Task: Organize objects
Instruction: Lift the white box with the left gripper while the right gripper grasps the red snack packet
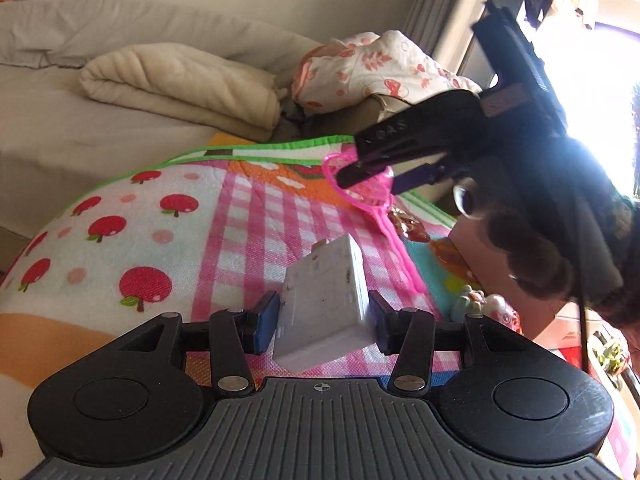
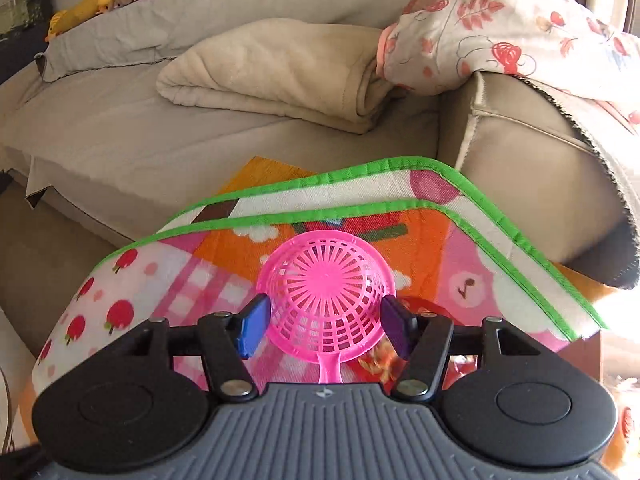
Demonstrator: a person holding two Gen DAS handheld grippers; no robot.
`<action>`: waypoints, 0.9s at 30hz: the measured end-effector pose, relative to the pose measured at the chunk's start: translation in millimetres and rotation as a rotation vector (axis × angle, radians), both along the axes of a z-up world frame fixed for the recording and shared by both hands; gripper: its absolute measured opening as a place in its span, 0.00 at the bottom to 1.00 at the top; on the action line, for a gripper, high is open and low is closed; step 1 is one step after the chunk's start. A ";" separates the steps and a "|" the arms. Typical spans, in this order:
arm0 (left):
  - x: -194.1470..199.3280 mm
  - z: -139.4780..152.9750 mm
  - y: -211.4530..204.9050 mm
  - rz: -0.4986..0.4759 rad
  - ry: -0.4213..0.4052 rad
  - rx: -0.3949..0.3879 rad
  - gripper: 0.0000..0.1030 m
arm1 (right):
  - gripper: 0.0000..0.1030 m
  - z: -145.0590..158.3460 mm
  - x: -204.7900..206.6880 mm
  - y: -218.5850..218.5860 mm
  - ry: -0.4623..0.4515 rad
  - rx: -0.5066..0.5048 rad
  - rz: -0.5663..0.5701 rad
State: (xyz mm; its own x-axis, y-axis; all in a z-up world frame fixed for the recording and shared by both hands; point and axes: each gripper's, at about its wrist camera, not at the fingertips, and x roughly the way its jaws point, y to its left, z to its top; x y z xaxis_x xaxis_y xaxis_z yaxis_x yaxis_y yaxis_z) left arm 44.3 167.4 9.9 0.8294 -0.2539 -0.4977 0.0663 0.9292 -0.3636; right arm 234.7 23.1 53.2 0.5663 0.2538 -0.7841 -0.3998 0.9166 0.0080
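Observation:
My left gripper (image 1: pixel 324 322) is shut on a white-grey rectangular block (image 1: pixel 324 304) and holds it above the colourful play mat (image 1: pixel 160 220). My right gripper (image 2: pixel 325 322) is shut on the bowl of a pink toy strainer (image 2: pixel 326 284), whose handle points back toward the gripper body. In the left wrist view the right gripper (image 1: pixel 372 178) shows at the upper right, above the mat, with the pink strainer (image 1: pixel 372 196) between its fingers and the handle hanging down.
The folded mat with a green border (image 2: pixel 500 256) lies in front of a beige sofa (image 2: pixel 140 128). On the sofa are a folded cream blanket (image 2: pixel 280 68) and a floral cloth (image 2: pixel 500 28). Small toys (image 1: pixel 480 304) lie at the mat's right edge.

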 end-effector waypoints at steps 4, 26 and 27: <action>-1.0 1.4 -5.3 -0.023 0.003 0.019 0.51 | 0.58 4.1 -42.9 -32.9 0.012 -0.005 0.018; -19.9 -0.5 -51.3 -0.163 0.006 0.160 0.50 | 0.87 -1.1 5.7 -51.2 0.083 0.087 -0.189; -19.7 -0.9 -49.9 -0.162 0.006 0.151 0.50 | 0.87 -7.8 17.1 -46.1 0.097 0.074 -0.211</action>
